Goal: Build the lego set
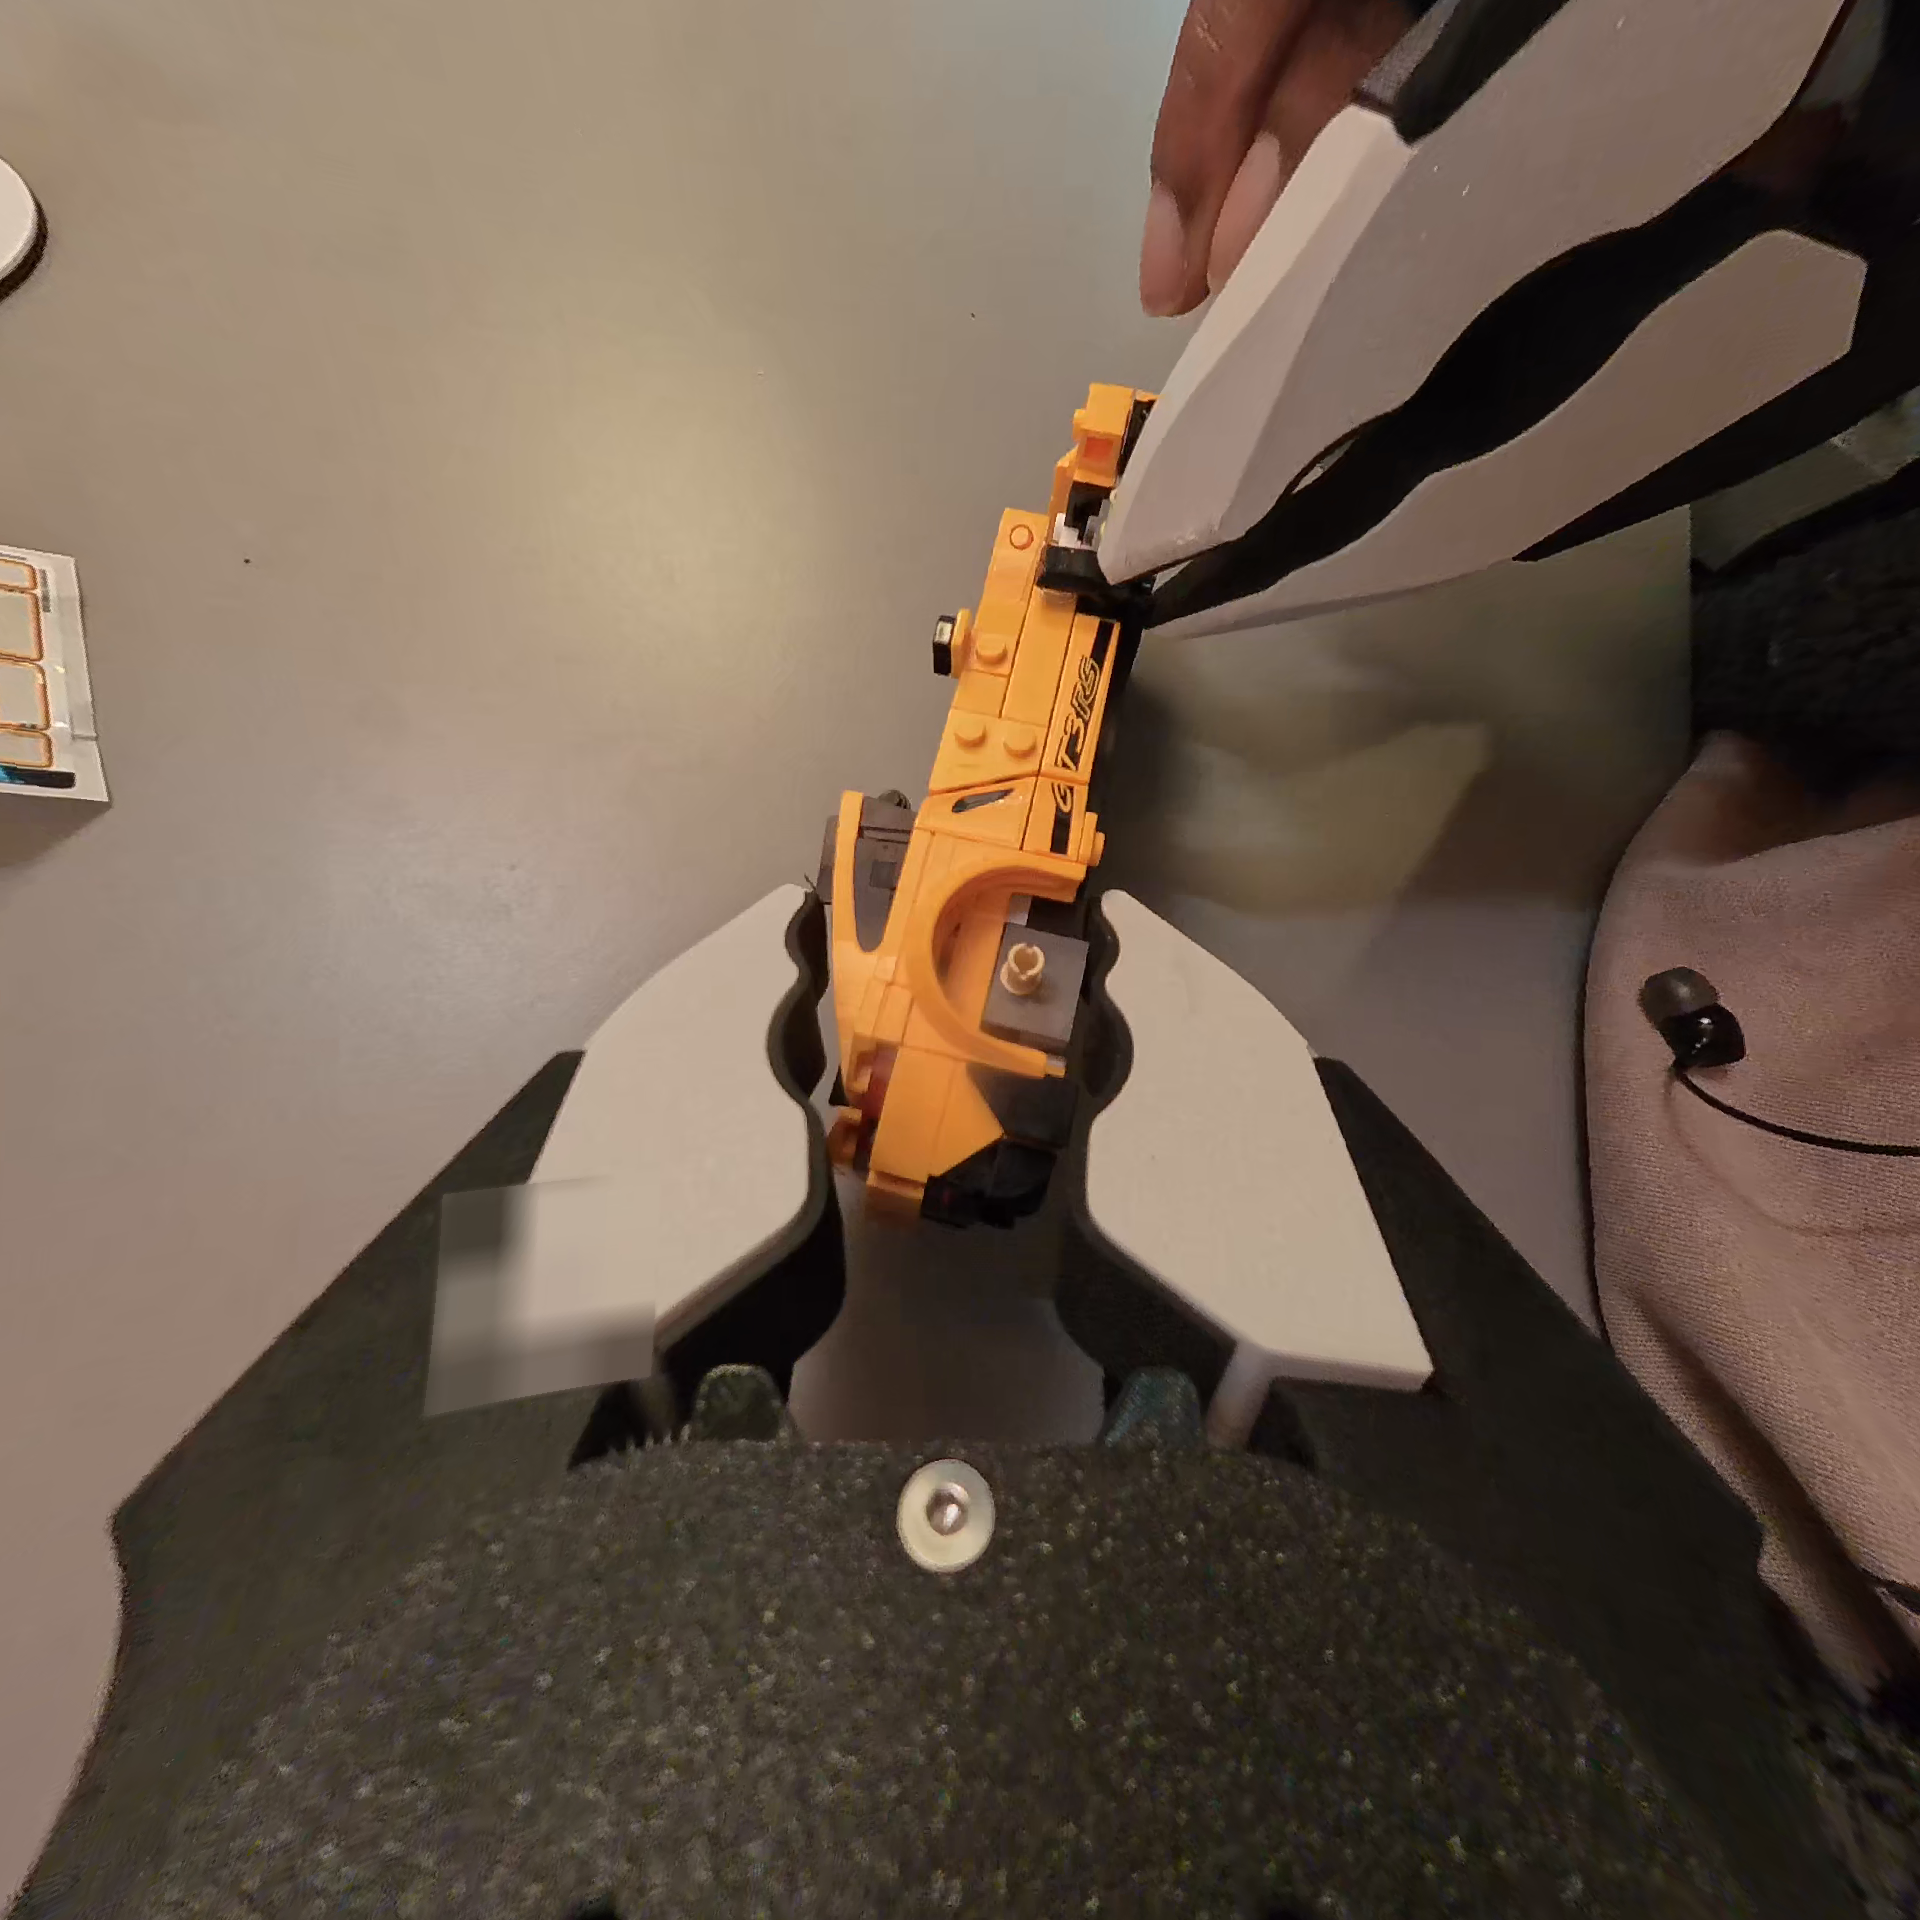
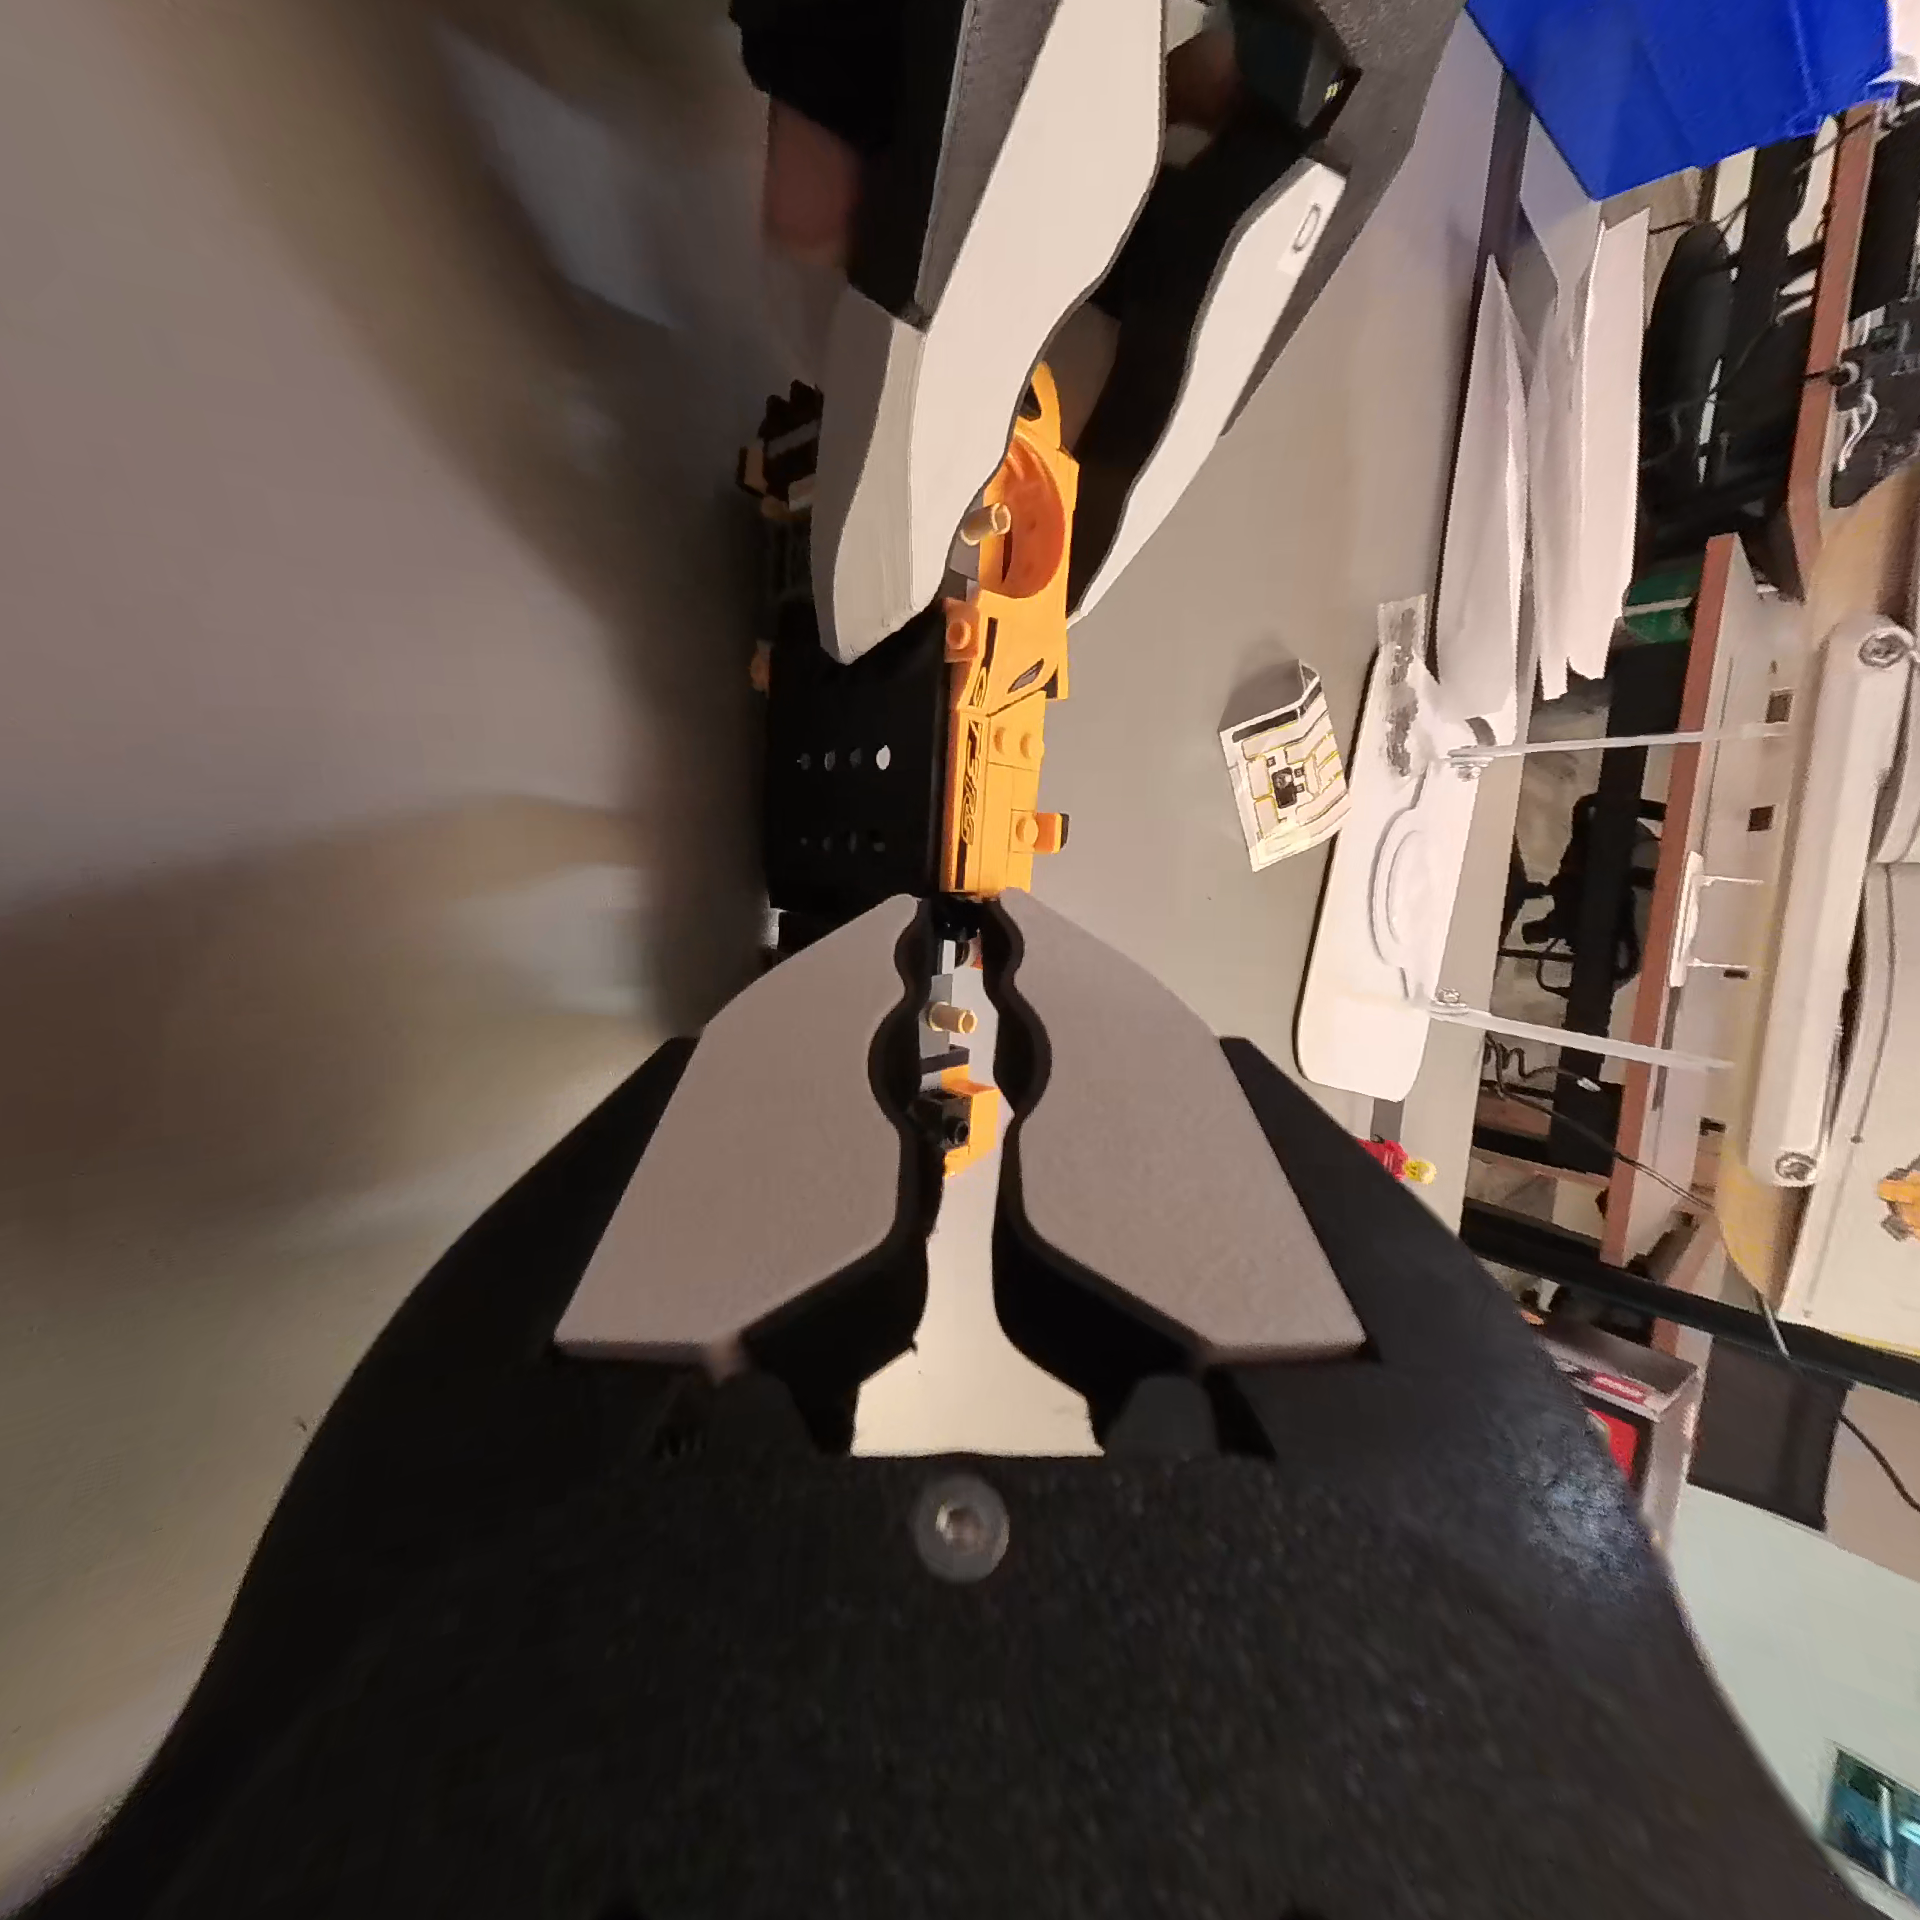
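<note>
Lego car: I hold a partly built orange and black lego car (image 1: 977,935) off the grey table (image 1: 468,623), turned on its side, one end in each of my tools.
Left gripper: my left gripper (image 1: 956,1039) is pinched on the car's near end, around the wheel arch; its two pale fingers (image 1: 686,1122) press the body from either side.
Axle pin: a tan axle pin (image 1: 1023,961) on a dark block sits inside that wheel arch, just inside my right-hand finger.
Right gripper: my right gripper (image 2: 951,935) is drawn nearly together on the car's other end, its tips nipping a small black and orange cluster of bricks (image 2: 961,1117) that lies between the fingers.
Car underside: from my right tool, the black chassis plate (image 2: 852,769) with its rows of holes faces left, the orange side panel faces right.
Hand: my bare fingertips (image 1: 1195,208) show beside the right gripper's upper edge.
Sticker sheet: a sticker sheet (image 1: 42,675) lies on the table far to the left of my left tool, well apart from the car.
Clutter: beyond my right tool, to its right, are a folded paper sheet (image 2: 1288,769) and white plastic bags (image 2: 1538,468).
</note>
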`<state>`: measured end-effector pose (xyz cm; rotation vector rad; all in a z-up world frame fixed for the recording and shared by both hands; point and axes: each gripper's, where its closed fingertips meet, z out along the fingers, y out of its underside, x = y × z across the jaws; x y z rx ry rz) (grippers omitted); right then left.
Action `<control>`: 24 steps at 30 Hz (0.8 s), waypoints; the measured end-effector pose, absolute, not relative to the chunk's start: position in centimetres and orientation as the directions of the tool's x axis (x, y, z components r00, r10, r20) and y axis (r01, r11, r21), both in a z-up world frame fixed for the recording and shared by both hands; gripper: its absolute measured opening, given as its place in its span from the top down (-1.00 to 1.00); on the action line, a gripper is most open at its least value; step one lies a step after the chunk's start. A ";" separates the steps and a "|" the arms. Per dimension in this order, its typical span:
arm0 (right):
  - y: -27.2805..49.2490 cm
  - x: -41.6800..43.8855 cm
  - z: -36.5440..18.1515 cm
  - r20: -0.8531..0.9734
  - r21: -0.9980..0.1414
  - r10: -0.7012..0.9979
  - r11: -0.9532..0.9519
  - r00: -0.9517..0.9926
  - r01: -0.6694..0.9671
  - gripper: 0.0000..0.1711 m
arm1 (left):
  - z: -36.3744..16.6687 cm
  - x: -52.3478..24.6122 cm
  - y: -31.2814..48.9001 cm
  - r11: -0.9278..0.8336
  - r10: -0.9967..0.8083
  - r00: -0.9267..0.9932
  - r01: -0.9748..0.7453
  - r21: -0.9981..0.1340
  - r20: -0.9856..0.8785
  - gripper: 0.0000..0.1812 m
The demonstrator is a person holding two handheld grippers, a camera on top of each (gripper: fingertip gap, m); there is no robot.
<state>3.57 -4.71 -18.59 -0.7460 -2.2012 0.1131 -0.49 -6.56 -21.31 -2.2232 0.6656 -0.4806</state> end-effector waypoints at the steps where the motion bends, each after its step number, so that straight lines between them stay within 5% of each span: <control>1: -4.7 3.6 -18.6 0.661 -0.310 0.548 0.821 -0.512 0.479 0.90 | -21.3 -0.5 -6.6 -0.580 -0.594 0.794 -0.313 -0.752 0.129 0.49; 9: -4.6 3.5 -18.6 0.651 -0.323 0.571 0.804 -0.499 0.498 0.90 | -21.3 -0.5 -6.6 -0.568 -0.605 0.789 -0.330 -0.754 0.111 0.48; 12: -4.7 3.6 -18.5 0.603 -0.412 0.644 0.757 -0.471 0.507 0.89 | -21.3 -0.5 -6.5 -0.560 -0.612 0.783 -0.331 -0.759 0.110 0.48; 18: -2.3 5.5 -18.3 0.355 -0.656 0.848 0.525 -0.393 0.542 0.47 | -21.2 -0.8 -6.2 -0.444 -0.672 0.740 -0.426 -0.788 -0.022 0.48; 24: -2.7 4.8 -22.1 0.236 -0.709 0.852 0.479 -0.467 0.517 0.40 | -20.9 -0.5 -6.0 -0.312 -0.726 0.676 -0.490 -0.814 -0.128 0.48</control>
